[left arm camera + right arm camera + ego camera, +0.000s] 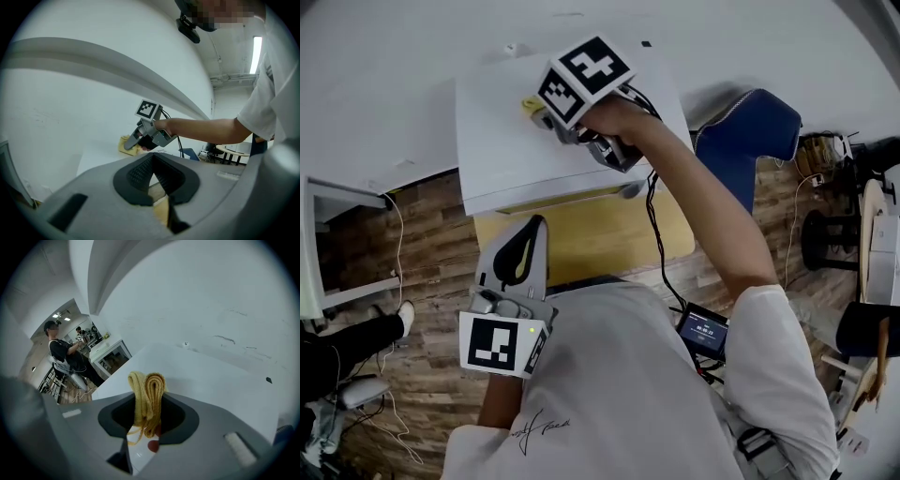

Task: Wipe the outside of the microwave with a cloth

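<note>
The person is leaning over the microwave [502, 164] and pressing the yellow cloth [148, 386] down on its flat white top, toward the back edge near the wall. The right gripper [542, 112] is clenching the cloth. A folded wad is standing up between its jaws, and loose strands are hanging below the pinch. The left gripper [528, 246] is hanging in front of the microwave, low and well clear of it, with its jaws pressed together on nothing.

The cloth looks soft, light and limp, a knitted or towelling weave that is bunching rather than lying flat. I'd judge it will drag easily over the smooth casing. It may fold under itself or slide out of the pinch if it's pushed hard, so a hold on the thick folded middle, as here, seems safer than a corner. The microwave looks stiff and heavy enough not to shift under wiping. Only its top is being touched; its sides and door front appear not yet reached.
</note>
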Tool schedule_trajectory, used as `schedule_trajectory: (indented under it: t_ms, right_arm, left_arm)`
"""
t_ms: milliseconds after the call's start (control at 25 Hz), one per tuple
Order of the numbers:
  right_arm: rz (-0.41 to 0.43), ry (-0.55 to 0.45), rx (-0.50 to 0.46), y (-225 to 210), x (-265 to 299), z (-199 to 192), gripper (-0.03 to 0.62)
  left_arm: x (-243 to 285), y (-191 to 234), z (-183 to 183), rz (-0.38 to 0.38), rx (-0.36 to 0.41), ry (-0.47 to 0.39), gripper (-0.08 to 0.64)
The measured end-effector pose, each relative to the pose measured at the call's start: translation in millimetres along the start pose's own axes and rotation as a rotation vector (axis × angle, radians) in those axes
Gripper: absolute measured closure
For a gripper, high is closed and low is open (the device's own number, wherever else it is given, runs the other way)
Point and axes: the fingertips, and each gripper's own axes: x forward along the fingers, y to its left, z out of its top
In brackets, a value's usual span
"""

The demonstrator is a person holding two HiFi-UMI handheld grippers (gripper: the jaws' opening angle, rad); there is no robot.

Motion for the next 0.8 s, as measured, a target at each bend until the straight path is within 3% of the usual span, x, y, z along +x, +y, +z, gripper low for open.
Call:
schedule_trajectory:
  t_ms: [800]
  right_arm:
    - [0.152,0.025,-0.119,97.4,63.4,47.6,0.469]
  left_arm:
    - [-29.5,29.7,1.4,0.092,-0.022,-0.013,0.569]
